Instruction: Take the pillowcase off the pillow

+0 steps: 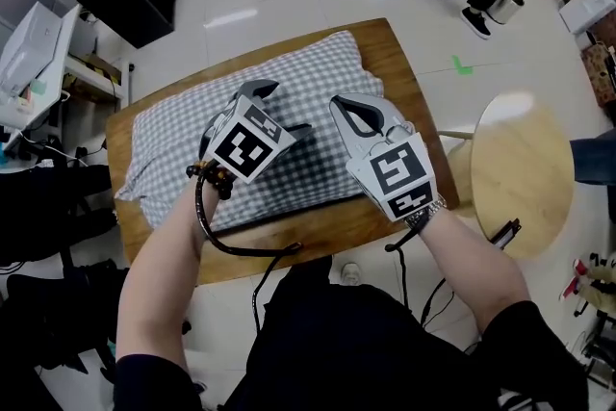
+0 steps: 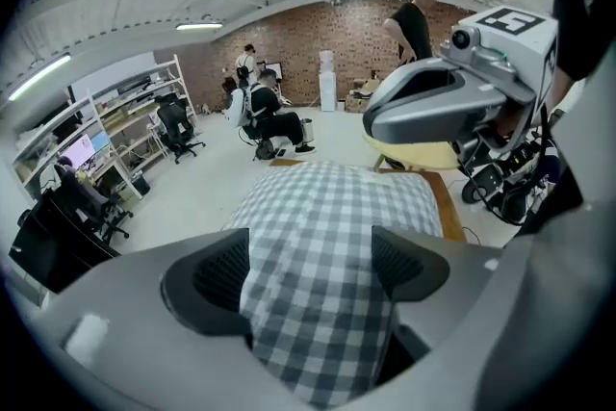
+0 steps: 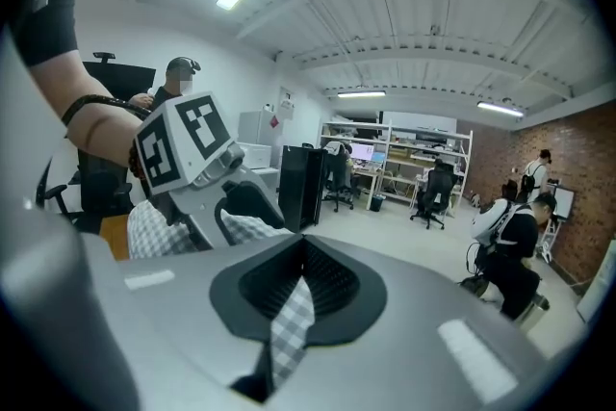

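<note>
Pillowcase [image 1: 183, 140] cloth in grey-and-white check is covering the pillow [image 1: 318, 77], which is lying flat on the wooden table [image 1: 390, 48]. In the head view its long axis is running from 8 o'clock to 2 o'clock, with one short end pointing toward the far table corner at 2 o'clock and the other toward 8 o'clock.

The left gripper [image 1: 277, 111] is hanging over the pillow's middle, tilted downward, with its jaws standing wide apart. In the left gripper view, checked fabric is filling the gap between the pads [image 2: 219, 274] without being pinched.

The right gripper [image 1: 344, 106] is sitting just beside the left one, at its 3 o'clock. Its jaws are closed and pinching a narrow fold [image 3: 289, 322] of the checked cloth, which is showing as a strip in the right gripper view.

A round wooden stool [image 1: 520, 168] is standing at 3 o'clock of the table.
</note>
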`<state>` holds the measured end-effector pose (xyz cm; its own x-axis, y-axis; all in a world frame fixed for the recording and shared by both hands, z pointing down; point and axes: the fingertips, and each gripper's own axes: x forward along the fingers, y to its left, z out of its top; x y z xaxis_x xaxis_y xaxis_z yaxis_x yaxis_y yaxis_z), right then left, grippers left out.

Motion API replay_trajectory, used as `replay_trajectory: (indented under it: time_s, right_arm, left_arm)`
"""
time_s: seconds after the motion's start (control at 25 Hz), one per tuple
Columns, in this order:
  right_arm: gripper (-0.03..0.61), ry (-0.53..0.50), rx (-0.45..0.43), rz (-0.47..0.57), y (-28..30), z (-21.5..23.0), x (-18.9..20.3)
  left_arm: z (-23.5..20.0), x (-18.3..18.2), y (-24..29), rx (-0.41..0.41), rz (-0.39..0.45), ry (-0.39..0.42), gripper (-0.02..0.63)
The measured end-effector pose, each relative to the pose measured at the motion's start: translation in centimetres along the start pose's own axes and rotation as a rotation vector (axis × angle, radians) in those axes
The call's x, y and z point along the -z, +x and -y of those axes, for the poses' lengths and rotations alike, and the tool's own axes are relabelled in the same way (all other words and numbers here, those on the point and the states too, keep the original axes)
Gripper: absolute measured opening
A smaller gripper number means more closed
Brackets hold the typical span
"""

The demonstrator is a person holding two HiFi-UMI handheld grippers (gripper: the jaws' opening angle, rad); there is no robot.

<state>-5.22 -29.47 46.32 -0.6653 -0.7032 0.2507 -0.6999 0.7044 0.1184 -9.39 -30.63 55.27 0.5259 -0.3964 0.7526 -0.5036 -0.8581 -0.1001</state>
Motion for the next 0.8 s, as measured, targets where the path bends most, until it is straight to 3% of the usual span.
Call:
replay_trajectory:
  time_s: [0.24,0.48,0.8]
  right_arm:
    - [0.002,0.015,0.003,0.000,1.5,0.3,1.4]
    - [0.002,0.028,0.022,-0.013,2.1,0.4,2.9]
    - [0.002,0.026,0.071,-0.065,1.6,4.4,4.3]
  left_arm:
    - [-0.3,2.7,2.4,0.044,-0.075,-0.026,0.377]
    - [-0.6,4.0,2.3,-0.007,-0.090,0.011,0.213]
    - [-2.0,1.9,0.7,-0.078,-0.003,-0.032,0.066]
